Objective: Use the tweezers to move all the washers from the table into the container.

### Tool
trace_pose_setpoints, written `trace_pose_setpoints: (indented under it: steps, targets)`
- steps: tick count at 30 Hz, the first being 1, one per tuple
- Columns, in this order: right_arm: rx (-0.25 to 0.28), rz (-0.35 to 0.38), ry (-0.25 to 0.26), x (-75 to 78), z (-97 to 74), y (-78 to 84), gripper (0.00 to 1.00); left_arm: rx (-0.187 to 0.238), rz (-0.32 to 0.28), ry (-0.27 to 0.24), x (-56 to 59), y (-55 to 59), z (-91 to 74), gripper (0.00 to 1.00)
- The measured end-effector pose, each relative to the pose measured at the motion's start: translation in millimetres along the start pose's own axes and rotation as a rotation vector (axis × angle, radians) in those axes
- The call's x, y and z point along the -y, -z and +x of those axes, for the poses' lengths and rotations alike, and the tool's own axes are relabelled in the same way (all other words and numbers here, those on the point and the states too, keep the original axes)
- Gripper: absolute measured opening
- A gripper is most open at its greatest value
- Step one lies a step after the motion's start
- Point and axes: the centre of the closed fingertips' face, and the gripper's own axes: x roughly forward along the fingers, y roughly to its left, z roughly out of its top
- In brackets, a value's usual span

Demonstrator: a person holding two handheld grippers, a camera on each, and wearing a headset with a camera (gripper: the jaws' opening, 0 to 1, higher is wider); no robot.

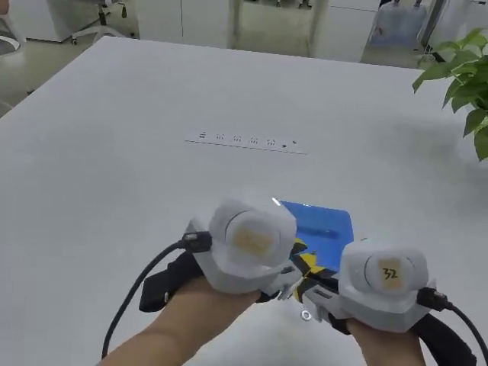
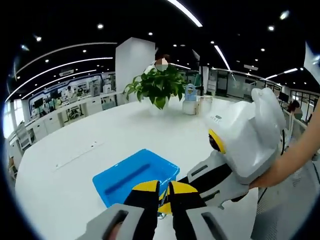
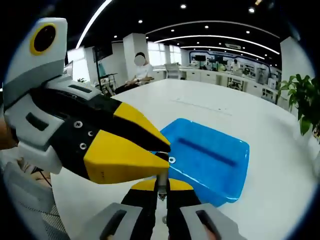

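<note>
Foreground: my right gripper [image 3: 160, 187], jaws clenched on the tweezers [image 3: 161, 174], a thin bare-metal strip that rises straight ahead between the yellow pads. Its long axis runs along my own jaws. My left gripper [image 2: 163, 192] crosses in from the left in the right gripper view. Its broad yellow tips are drawn together and meet the tweezers near their far end. Whether they actually squeeze the blades, I cannot tell.

Key relation: a washer [image 3: 172, 160], a small flat metal ring, sits right at the tweezers' tip, at the near rim of the container [image 3: 215, 150]. I cannot tell whether it is pinched or only resting there. The container lies directly ahead of both grippers, just beyond the tips, with its long side stretching away to the right in the right gripper view. I judge that the next move is short: forward over the near wall, then release. The right gripper, which carries the tool, must lead.

Materials: the container is a shallow, glossy blue plastic tray, rectangular with rounded corners and a groove along its floor. The table [image 1: 152, 191] is smooth matte white.
</note>
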Motion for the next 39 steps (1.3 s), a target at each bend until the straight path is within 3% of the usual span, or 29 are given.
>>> trace_pose_setpoints:
  steps: [4, 8, 11, 13, 17, 24, 26, 28, 33, 39]
  targets:
    - [-0.005, -0.019, -0.009, -0.6, -0.3, 0.4, 0.02, 0.001, 0.111, 0.061, 5.9, 0.4, -1.3, 0.00]
    - [-0.013, -0.111, -0.074, -3.6, -0.9, 0.7, 0.03, -0.006, 0.090, 0.098, 5.7, 1.8, -3.3, 0.00]
    - [-0.027, -0.150, -0.116, -4.8, -0.6, 1.4, 0.05, -0.003, 0.176, 0.131, 8.6, 2.4, -4.5, 0.00]
    - [-0.036, -0.186, -0.137, -5.4, 0.0, 1.5, 0.05, -0.008, 0.155, 0.138, 7.8, 2.3, -4.9, 0.00]
    - [-0.041, -0.283, -0.179, -7.7, 2.3, 1.6, 0.05, -0.019, 0.181, 0.173, 7.1, 2.5, -4.4, 0.00]
    - [-0.047, -0.344, -0.216, -9.8, 5.9, 1.8, 0.06, -0.043, 0.218, 0.253, 6.5, 2.4, -4.9, 0.00]
    - [-0.046, -0.332, -0.214, -9.3, 6.4, 1.8, 0.05, -0.047, 0.214, 0.255, 6.5, 2.4, -5.5, 0.00]
    - [-0.056, -0.269, -0.214, -8.8, 6.2, 2.0, 0.04, -0.046, 0.214, 0.248, 8.3, 3.1, -6.0, 0.00]
    - [-0.066, -0.308, -0.192, -10.2, 4.6, 3.2, 0.03, -0.053, 0.217, 0.217, 10.3, 3.2, -7.7, 0.00]
    - [-0.051, -0.312, -0.187, -14.9, -7.4, -8.4, 0.03, -0.022, 0.204, 0.191, 11.2, -8.8, -20.0, 0.00]
